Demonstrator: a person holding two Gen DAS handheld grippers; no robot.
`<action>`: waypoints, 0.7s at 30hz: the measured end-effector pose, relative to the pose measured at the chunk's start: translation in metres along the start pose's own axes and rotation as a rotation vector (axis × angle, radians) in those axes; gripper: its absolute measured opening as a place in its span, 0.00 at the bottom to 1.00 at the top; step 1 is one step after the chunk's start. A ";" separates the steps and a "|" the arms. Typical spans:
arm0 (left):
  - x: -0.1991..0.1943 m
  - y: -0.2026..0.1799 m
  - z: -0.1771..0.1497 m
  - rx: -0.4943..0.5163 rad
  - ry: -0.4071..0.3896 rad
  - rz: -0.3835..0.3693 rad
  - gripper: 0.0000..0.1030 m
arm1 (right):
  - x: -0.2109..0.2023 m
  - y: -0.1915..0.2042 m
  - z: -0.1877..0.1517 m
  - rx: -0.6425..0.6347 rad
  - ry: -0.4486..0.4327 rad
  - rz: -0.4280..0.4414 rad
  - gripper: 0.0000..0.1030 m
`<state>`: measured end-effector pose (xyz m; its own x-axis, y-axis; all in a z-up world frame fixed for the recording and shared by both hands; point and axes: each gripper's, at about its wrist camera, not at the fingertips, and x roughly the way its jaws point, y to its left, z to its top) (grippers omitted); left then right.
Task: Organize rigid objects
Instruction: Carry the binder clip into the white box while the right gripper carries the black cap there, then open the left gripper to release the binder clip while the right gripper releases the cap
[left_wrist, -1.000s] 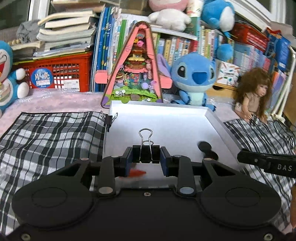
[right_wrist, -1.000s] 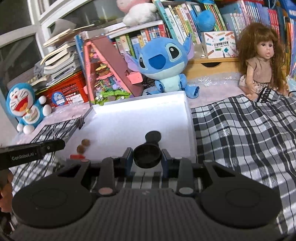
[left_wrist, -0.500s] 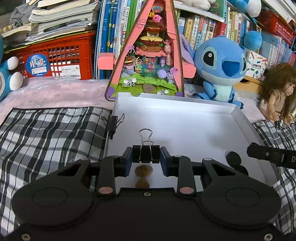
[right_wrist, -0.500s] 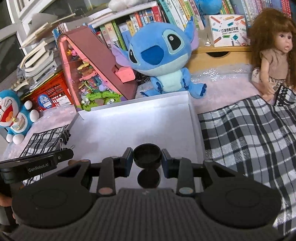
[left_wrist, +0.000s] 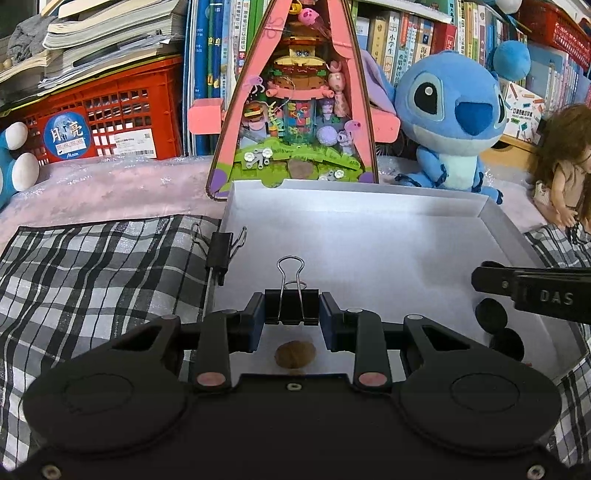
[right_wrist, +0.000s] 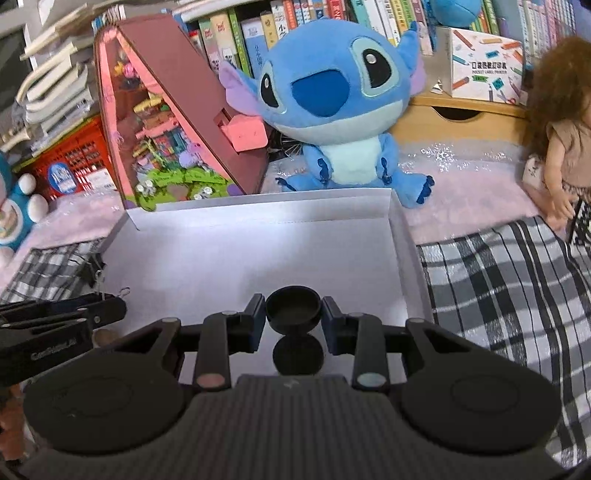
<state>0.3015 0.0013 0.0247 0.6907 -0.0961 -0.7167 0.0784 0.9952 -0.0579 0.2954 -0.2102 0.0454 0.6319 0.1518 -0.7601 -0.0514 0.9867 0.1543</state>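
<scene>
Both grippers have come forward over the white tray (left_wrist: 369, 240) since a second ago, so we now see more of its floor and less cloth. Our left gripper (left_wrist: 291, 308) is clamped on a binder clip (left_wrist: 291, 295), held above the tray's near left part. Our right gripper (right_wrist: 293, 314) pinches a black cap (right_wrist: 293, 308) over the near right part. Already in the tray lie a walnut (left_wrist: 294, 354) below the clip and another black cap (right_wrist: 298, 356) below the held one. A second clip (left_wrist: 218, 248) sits at the tray's left wall. We judge the sorting partly done: both held pieces remain to be set down.
</scene>
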 end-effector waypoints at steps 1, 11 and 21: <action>0.001 0.000 -0.001 0.002 0.000 0.003 0.28 | 0.003 0.001 0.000 -0.006 0.004 -0.006 0.37; 0.008 0.000 -0.006 0.020 0.004 0.012 0.29 | 0.014 0.003 -0.008 -0.039 0.022 -0.037 0.37; 0.008 -0.001 -0.007 0.032 -0.005 0.023 0.29 | 0.013 0.004 -0.008 -0.060 0.021 -0.044 0.41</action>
<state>0.3018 -0.0004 0.0139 0.6959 -0.0735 -0.7144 0.0855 0.9962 -0.0192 0.2973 -0.2039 0.0309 0.6180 0.1090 -0.7786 -0.0711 0.9940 0.0828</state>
